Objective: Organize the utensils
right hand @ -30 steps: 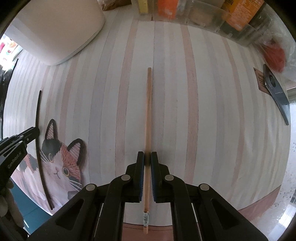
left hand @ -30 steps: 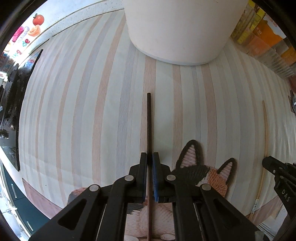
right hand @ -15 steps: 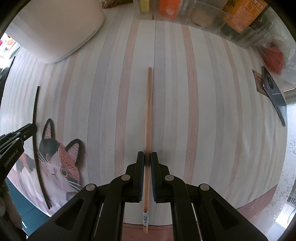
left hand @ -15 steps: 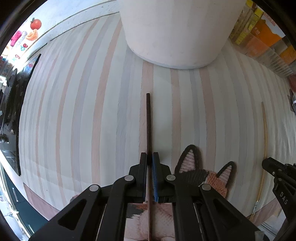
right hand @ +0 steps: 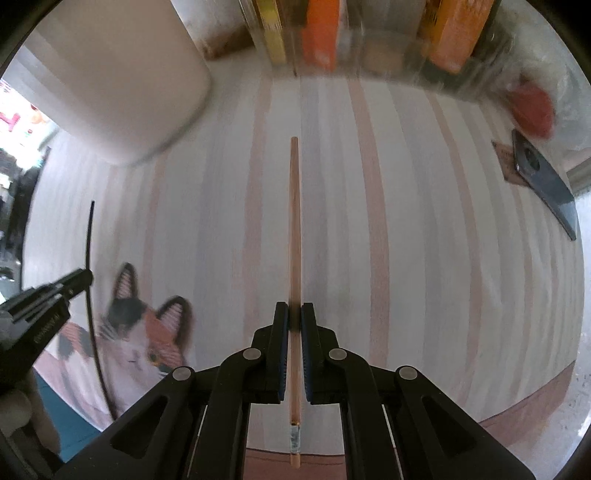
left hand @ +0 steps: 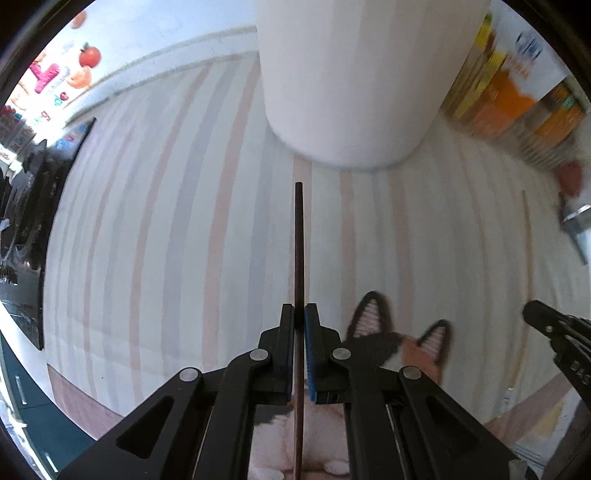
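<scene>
Chopsticks, one per gripper. Left wrist view: the dark chopstick (left hand: 299, 258) is sitting clamped between the closed fingers of the left gripper (left hand: 299, 317), pointing straight ahead toward the white container (left hand: 354, 85), its tip stopping short of the container's base. The stick is running back between the fingers and out the bottom of the frame. Below it the striped tablecloth (left hand: 166, 240) is covering the table, with a printed cat (left hand: 391, 339) showing just right of the fingers. At the right edge the tip of the right gripper (left hand: 554, 332) is poking in, with the light chopstick (left hand: 526, 258) showing faintly as a thin pale line beside it. Blurred orange and yellow boxes (left hand: 506, 92) are standing at the upper right, behind the container.

Right wrist view: the right gripper (right hand: 294, 317) is pinching the light wooden chopstick (right hand: 294, 221), jaws closed on it, stick pointing straight forward over the tablecloth (right hand: 424, 258). Its back end, with a small label band, is sticking out behind the fingers near the table edge. The left gripper (right hand: 62, 291) is coming in at the left edge, holding the dark chopstick (right hand: 90, 251), which is curving in the lens over the cat print (right hand: 144, 332). The white container (right hand: 110, 81) is sitting upper left, well apart from this chopstick's tip. Boxes (right hand: 321, 33) are lining the far edge, blurred. A dark phone (right hand: 543, 181) is lying at the right, with a red thing (right hand: 535, 110) behind it, too blurred to identify.
</scene>
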`<state>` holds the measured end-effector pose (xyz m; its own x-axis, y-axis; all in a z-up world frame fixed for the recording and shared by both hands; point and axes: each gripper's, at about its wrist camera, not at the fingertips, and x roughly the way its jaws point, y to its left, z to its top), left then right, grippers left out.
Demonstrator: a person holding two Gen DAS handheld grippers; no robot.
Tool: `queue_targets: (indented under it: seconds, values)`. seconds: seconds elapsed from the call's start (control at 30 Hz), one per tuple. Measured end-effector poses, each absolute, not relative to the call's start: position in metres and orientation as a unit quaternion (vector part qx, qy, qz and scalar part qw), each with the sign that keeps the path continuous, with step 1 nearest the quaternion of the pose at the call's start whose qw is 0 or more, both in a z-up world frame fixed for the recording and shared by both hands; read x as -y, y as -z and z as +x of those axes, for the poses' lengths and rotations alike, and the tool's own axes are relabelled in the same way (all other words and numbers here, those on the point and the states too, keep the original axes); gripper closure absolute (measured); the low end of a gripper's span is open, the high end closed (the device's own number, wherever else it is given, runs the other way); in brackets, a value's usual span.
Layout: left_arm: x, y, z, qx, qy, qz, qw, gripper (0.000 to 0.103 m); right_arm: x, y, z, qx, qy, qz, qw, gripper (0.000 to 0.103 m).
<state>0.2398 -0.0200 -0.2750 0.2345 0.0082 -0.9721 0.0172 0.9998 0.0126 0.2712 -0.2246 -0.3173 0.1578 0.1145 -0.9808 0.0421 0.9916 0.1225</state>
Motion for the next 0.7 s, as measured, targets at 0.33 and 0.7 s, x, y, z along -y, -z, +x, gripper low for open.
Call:
queue_targets:
  seconds: [0.33, 0.7]
  values:
    - [-0.007, 0.137, 0.232, -0.487, 0.022, -0.011, 0.873, 0.101, 0.222, 0.213, 0.266, -0.537, -0.074, 0.090, 0.836, 0.096]
    - [-0.014, -0.020, 0.262, -0.331, 0.050, -0.064, 0.940, 0.103, 0.217, 0.069, 0.327, -0.400, -0.125, 0.120, 0.900, 0.096]
